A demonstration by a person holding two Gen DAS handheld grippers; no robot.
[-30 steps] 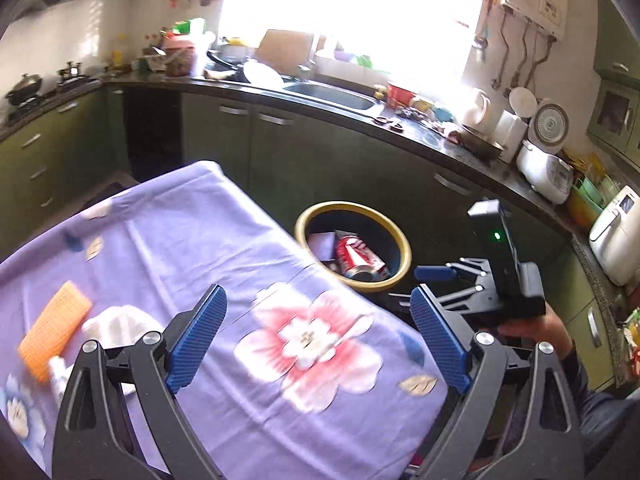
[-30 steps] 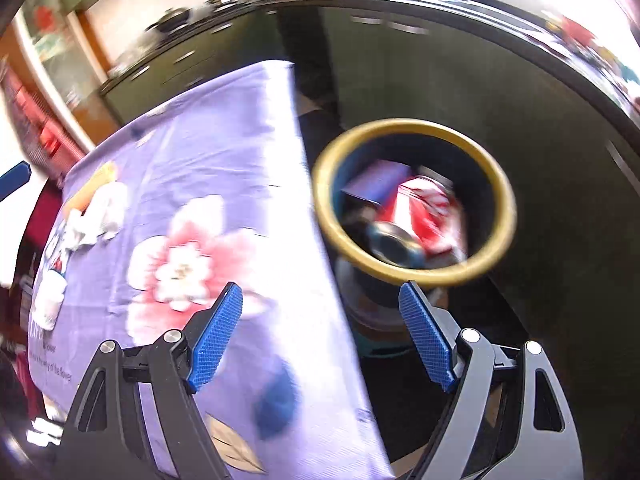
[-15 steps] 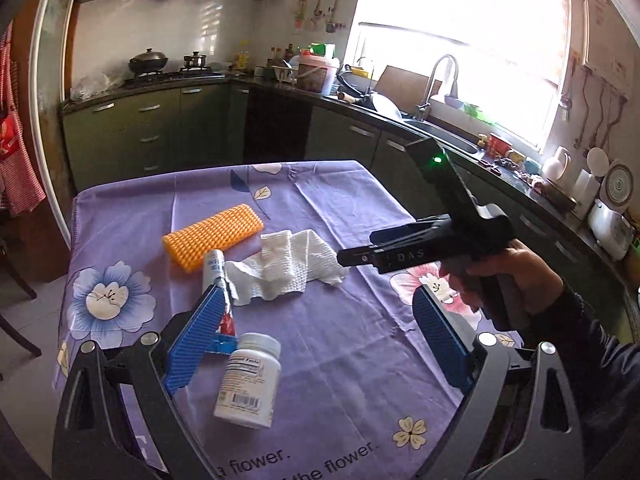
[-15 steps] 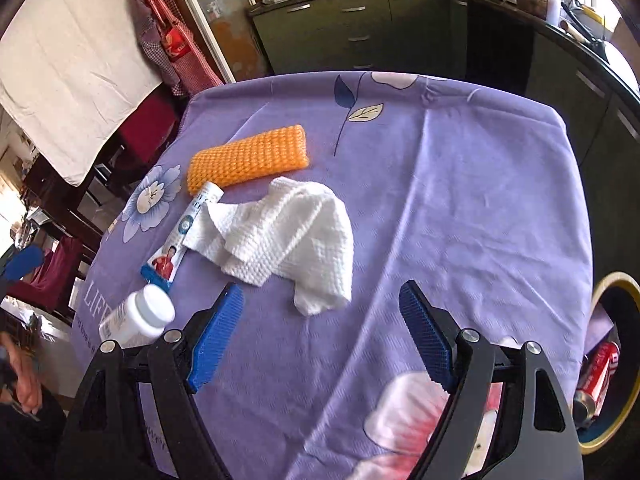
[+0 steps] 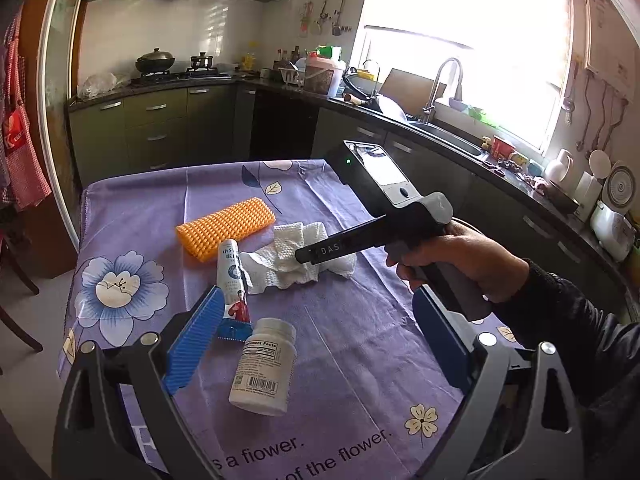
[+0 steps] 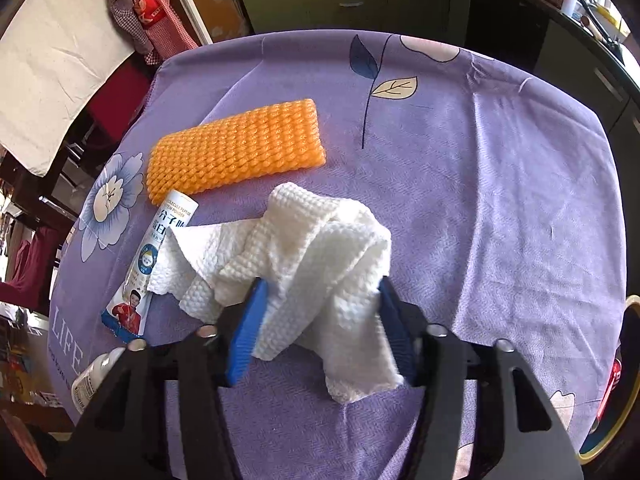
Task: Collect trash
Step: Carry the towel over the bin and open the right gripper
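On a table draped in a purple flowered tablecloth [image 6: 500,200], the right gripper [image 6: 320,320] closes its blue jaws around a crumpled white paper towel [image 6: 316,264], which lies mid-table, bunched between the pads. The grasp step appears to be under way; the next move likely calls for a firm pinch, a clean lift and a carry to the yellow-rimmed bin [image 6: 612,420] at four o'clock off the table edge. An orange ribbed foam sleeve [image 6: 236,144] sits at eleven o'clock of the towel, a printed white tube [image 6: 160,248] at nine. The left gripper [image 5: 320,344] hovers released above a white pill bottle [image 5: 264,364].
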